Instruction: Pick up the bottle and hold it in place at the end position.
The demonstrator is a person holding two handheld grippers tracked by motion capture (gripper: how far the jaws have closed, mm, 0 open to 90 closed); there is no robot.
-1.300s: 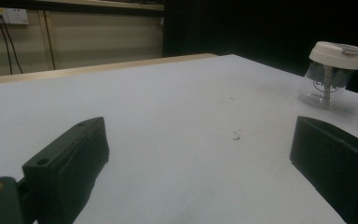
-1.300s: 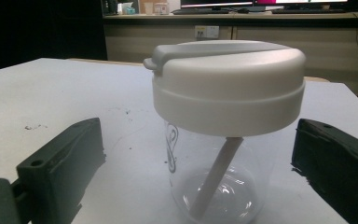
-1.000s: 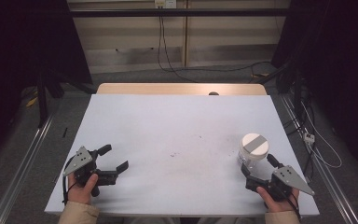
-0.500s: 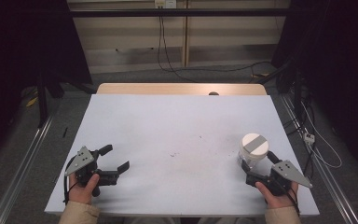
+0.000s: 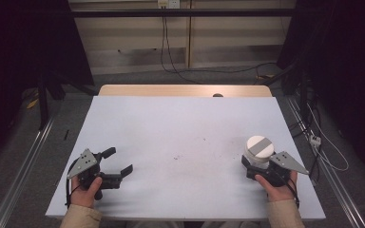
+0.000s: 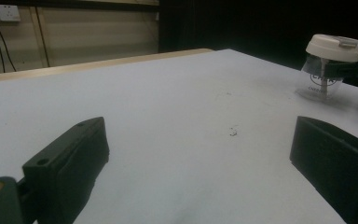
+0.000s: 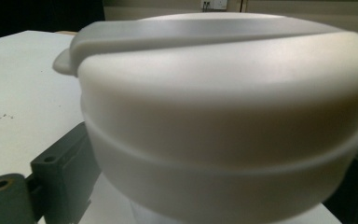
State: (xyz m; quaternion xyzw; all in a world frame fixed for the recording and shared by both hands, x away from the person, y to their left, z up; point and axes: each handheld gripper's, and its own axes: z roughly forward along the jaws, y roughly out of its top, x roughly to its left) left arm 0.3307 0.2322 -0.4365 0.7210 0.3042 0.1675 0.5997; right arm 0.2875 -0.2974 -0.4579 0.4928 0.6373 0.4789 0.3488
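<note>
Cup (image 5: 259, 151): clear, white lid, upright – table (image 5: 180, 128) at 4 o'clock.
Right gripper (image 5: 255, 167): jaws just been closing, cup between them – contact unclear.
Left gripper (image 5: 118, 165): spread, empty, 8 o'clock.

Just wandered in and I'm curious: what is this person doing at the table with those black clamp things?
A person sits at a white table with a hand-held gripper in each hand. The right hand-held gripper has come up to a clear cup with a white lid near the table's right edge; its jaws sit on either side of the cup and have just been closing, though a firm grip can't be confirmed. The left hand-held gripper rests near the left front, jaws wide open with nothing between them.
</note>
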